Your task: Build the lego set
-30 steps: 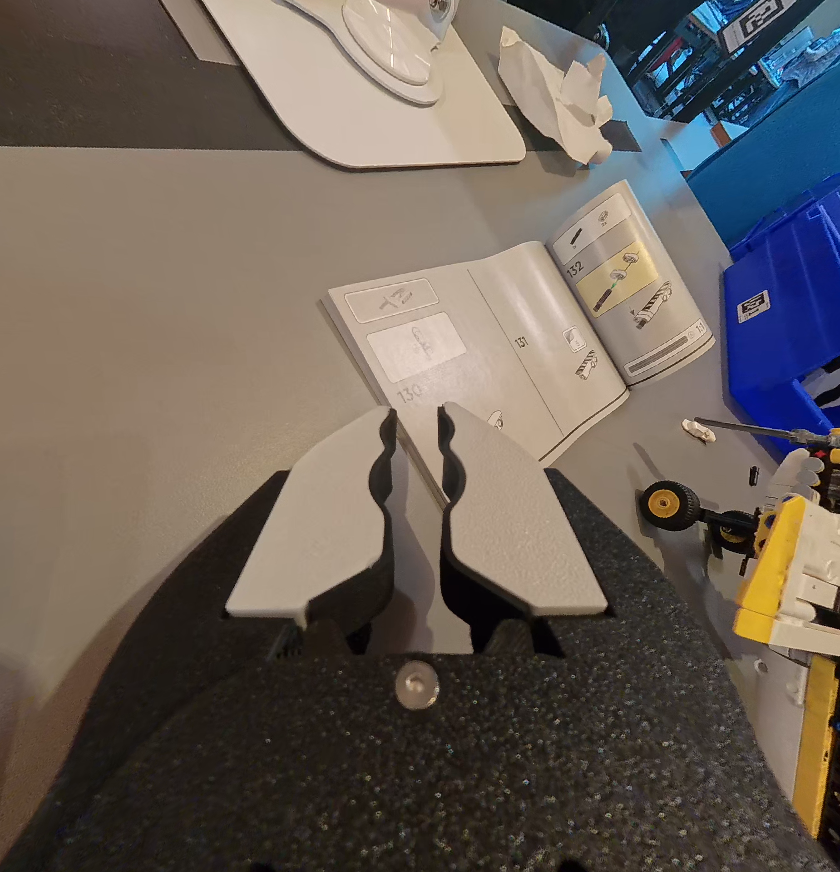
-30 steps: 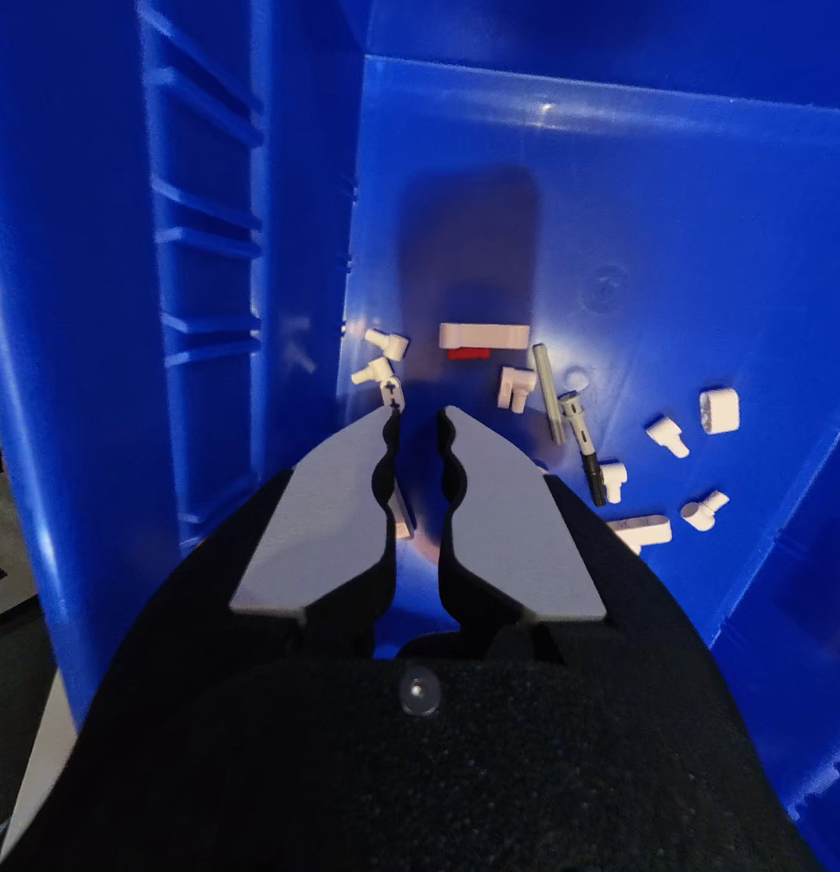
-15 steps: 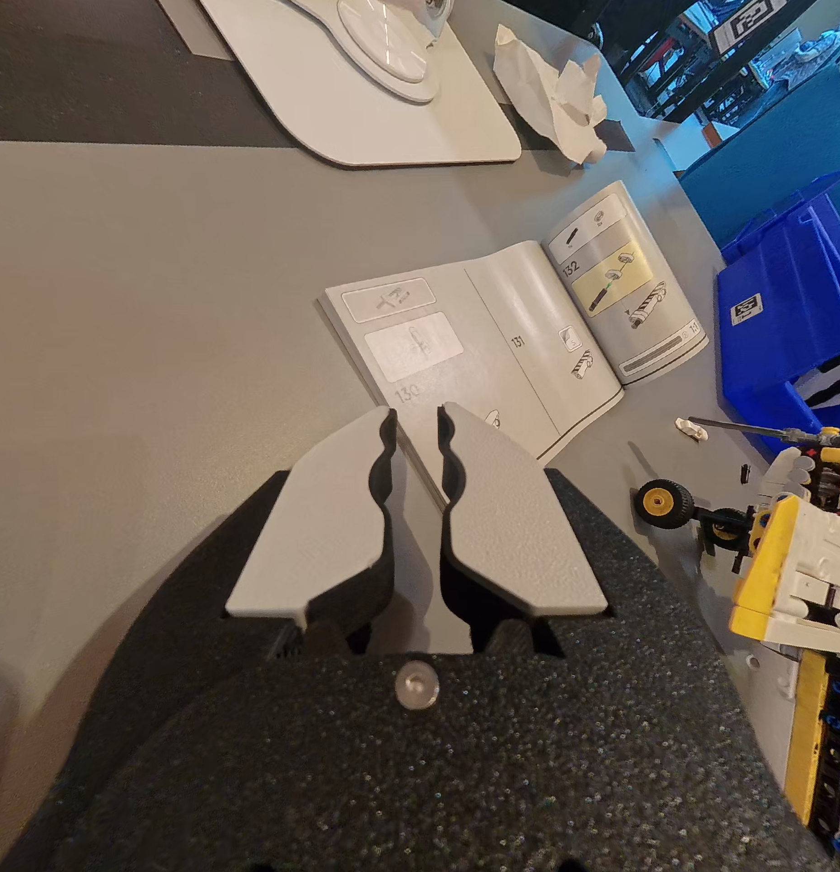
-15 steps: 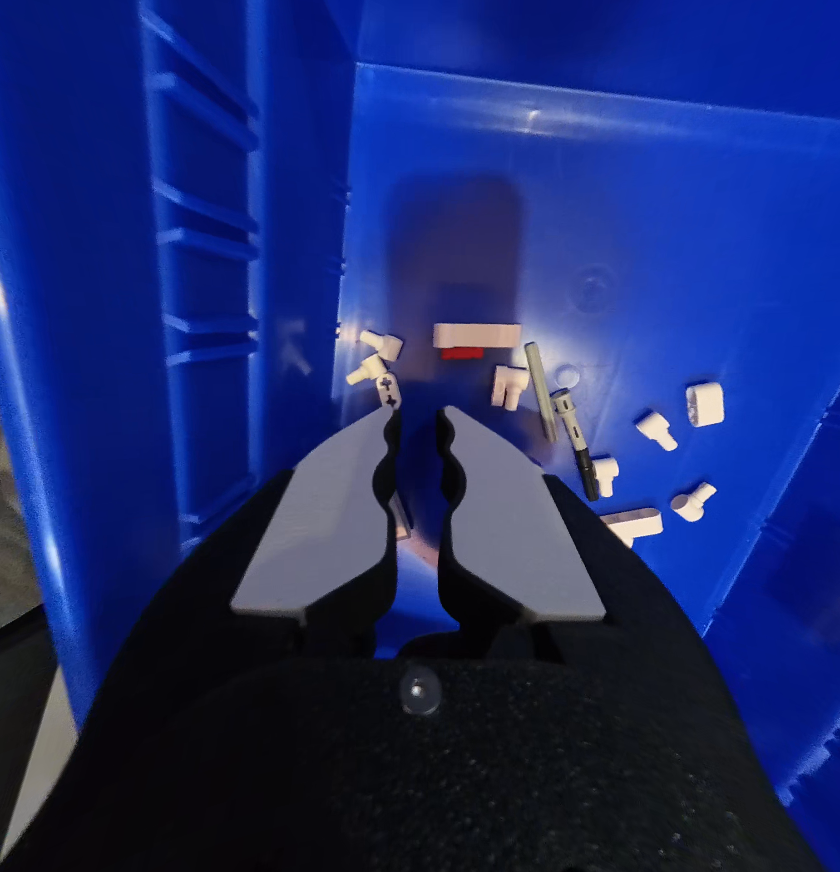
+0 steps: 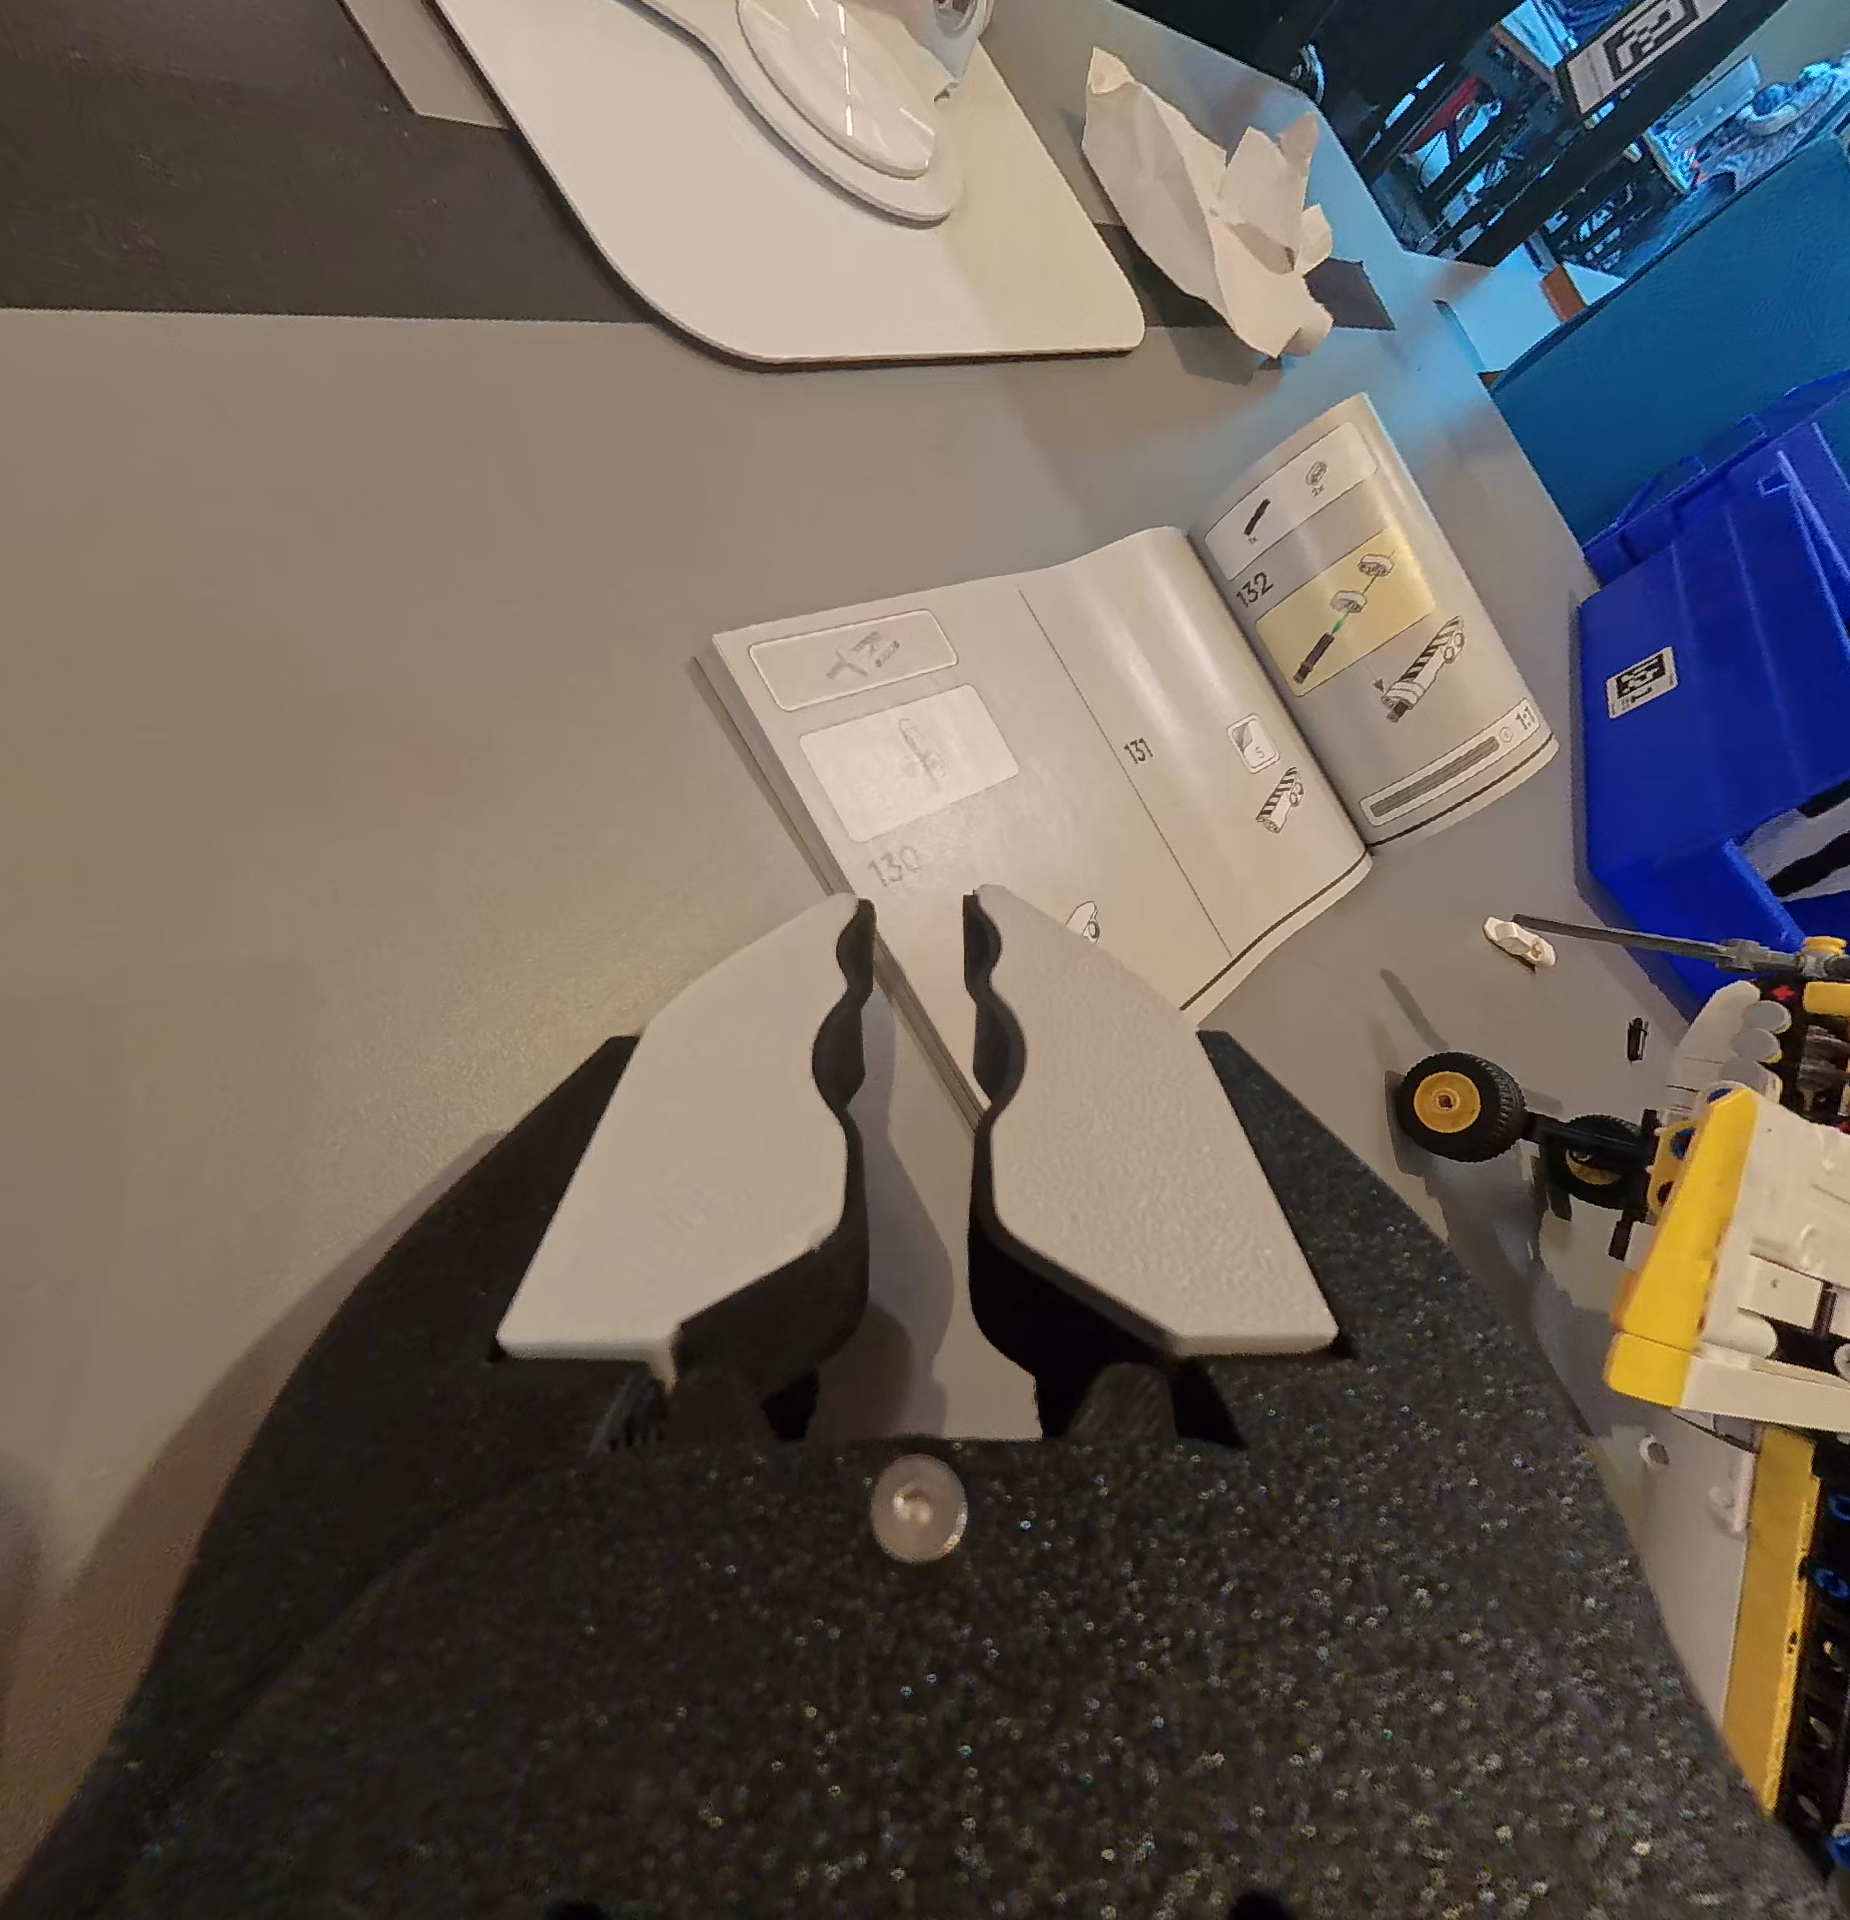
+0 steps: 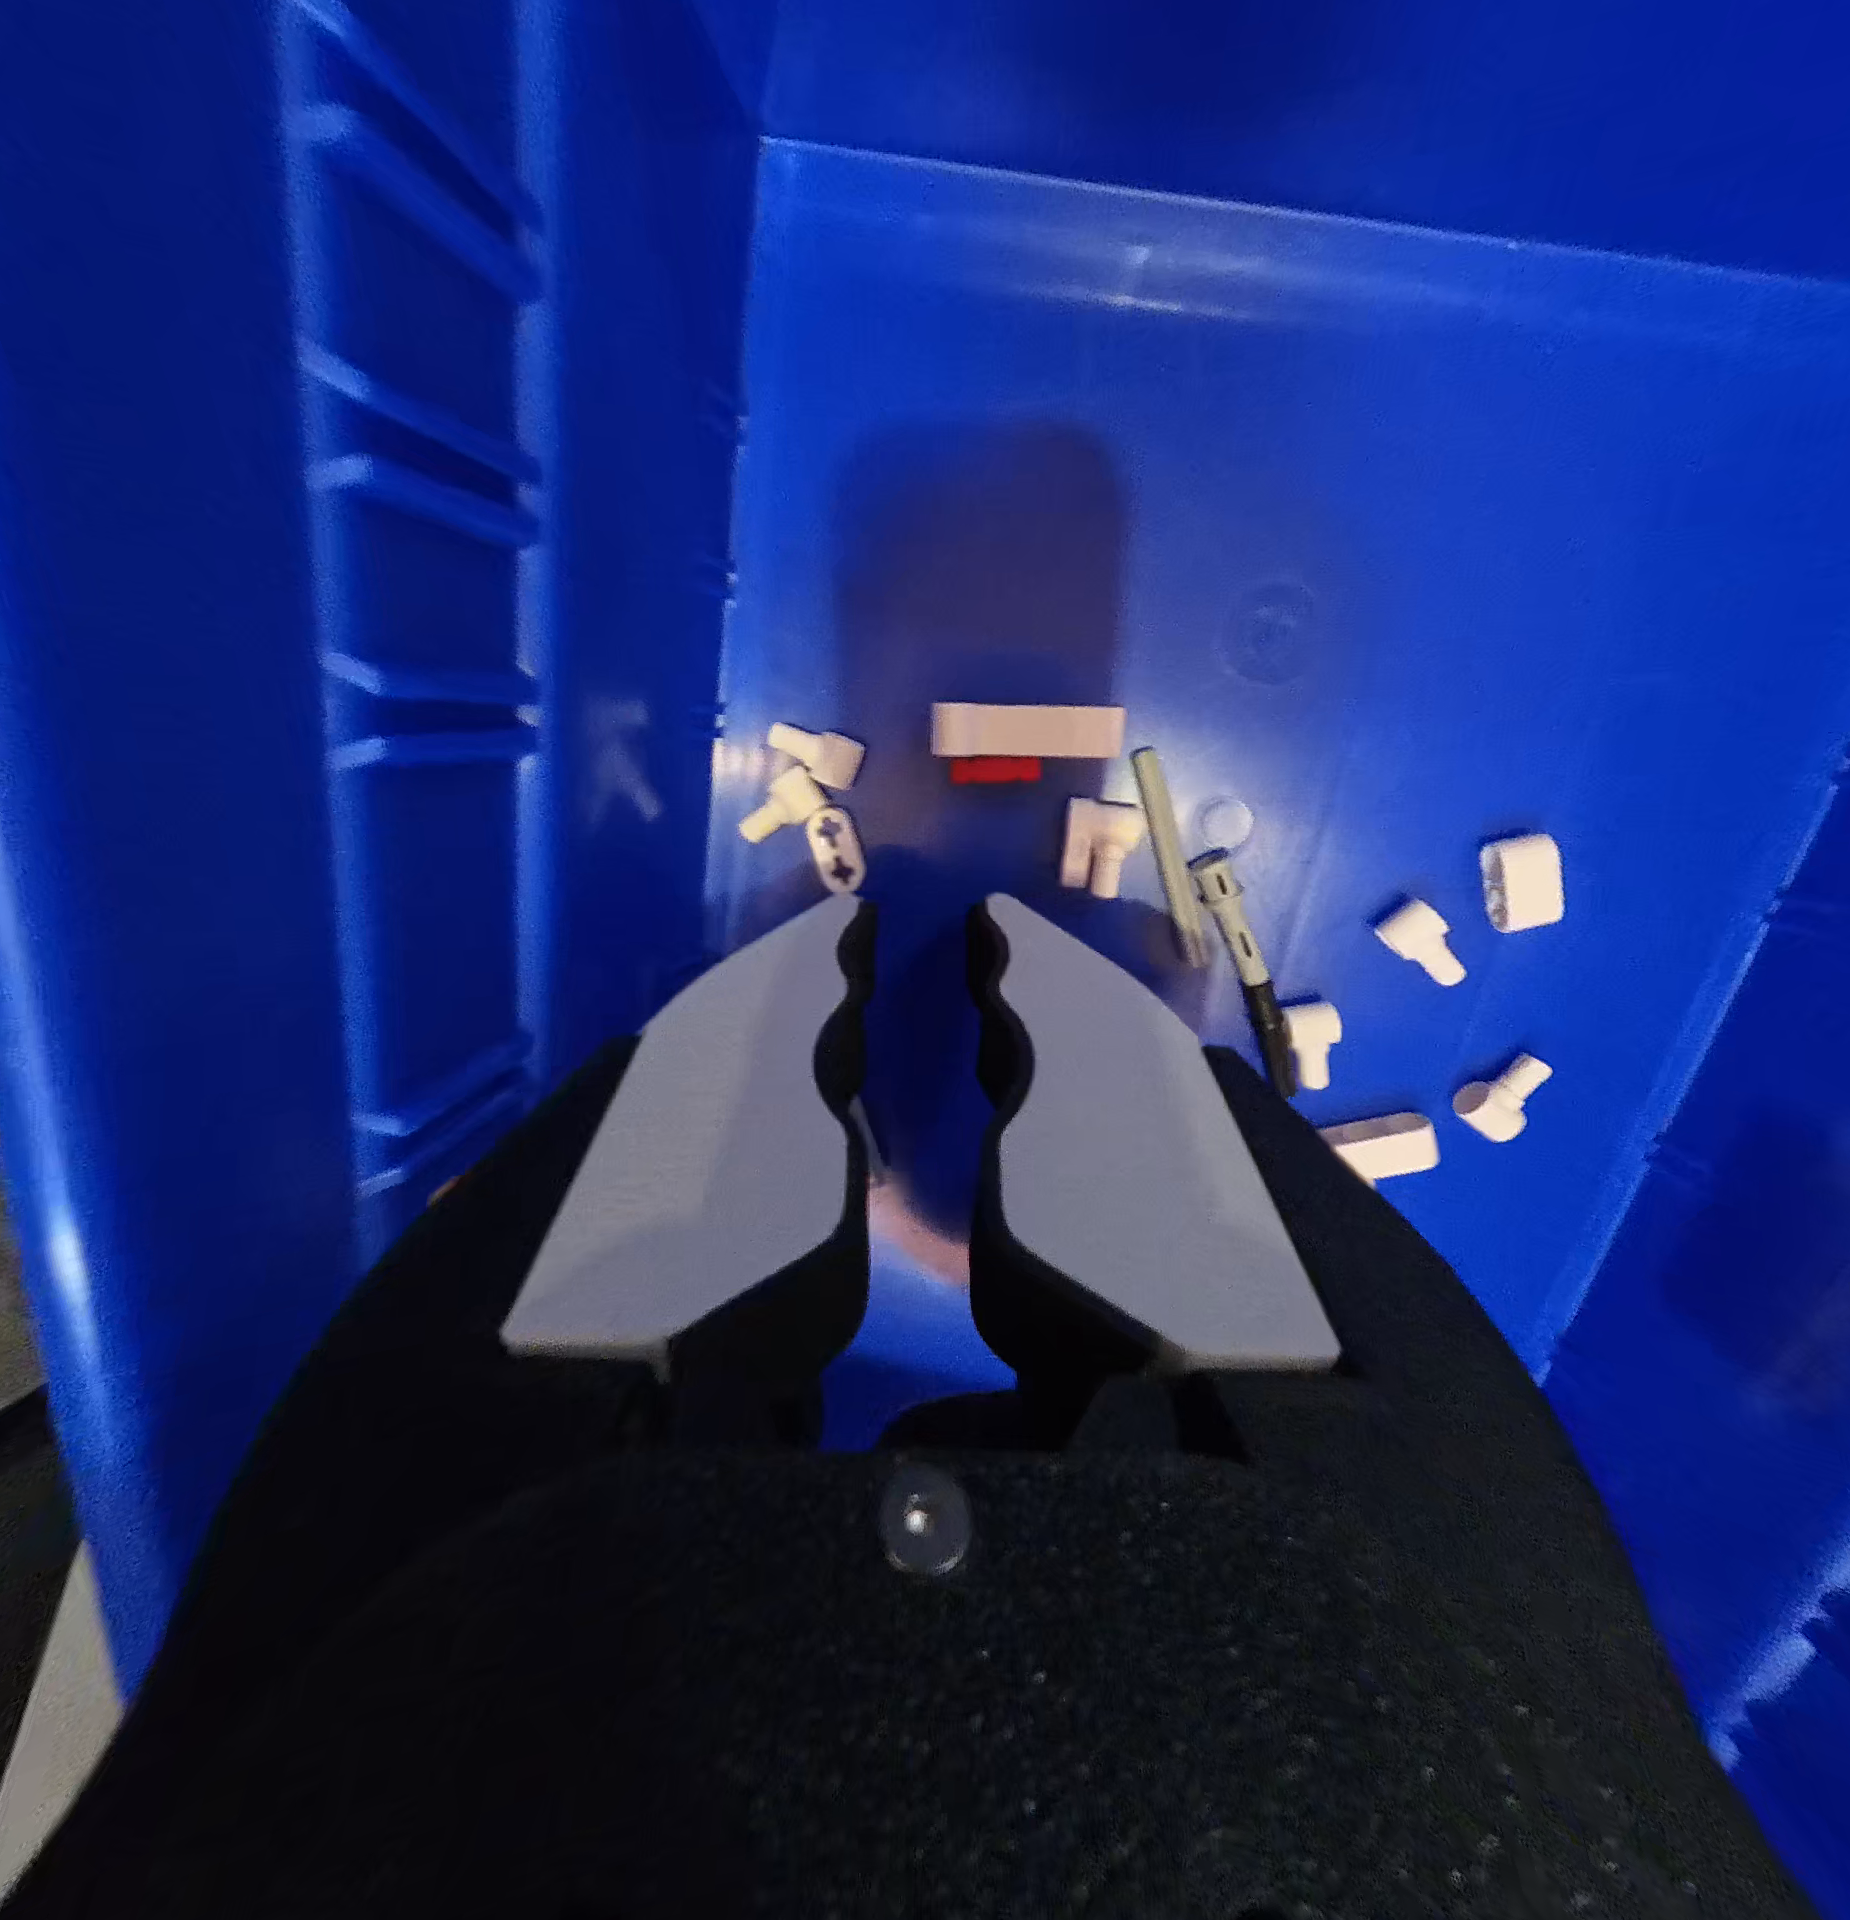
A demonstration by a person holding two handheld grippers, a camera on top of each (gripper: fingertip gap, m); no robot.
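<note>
An open paper instruction booklet (image 5: 1056, 769) lies on the grey table (image 5: 329, 675), with a blue plastic bin (image 5: 1721, 727) to its right and a crumpled white paper (image 5: 1212, 208) behind.

Grey table (image 5: 277, 644): open booklet (image 5: 1097, 748), crumpled paper (image 5: 1212, 197), white board (image 5: 796, 229), blue bins (image 5: 1731, 727), toy vehicle (image 5: 1731, 1268), small white piece (image 5: 1518, 938).

The left gripper (image 5: 916, 909) hangs over a grey table (image 5: 329, 675), narrowly parted and holding nothing, its tips above the near corner of an open booklet (image 5: 1056, 748). The right gripper (image 6: 921, 909), likewise parted and bare, points into a blue bin (image 6: 1420, 468), nearest a small white link (image 6: 836, 852) among scattered white pieces.
</note>
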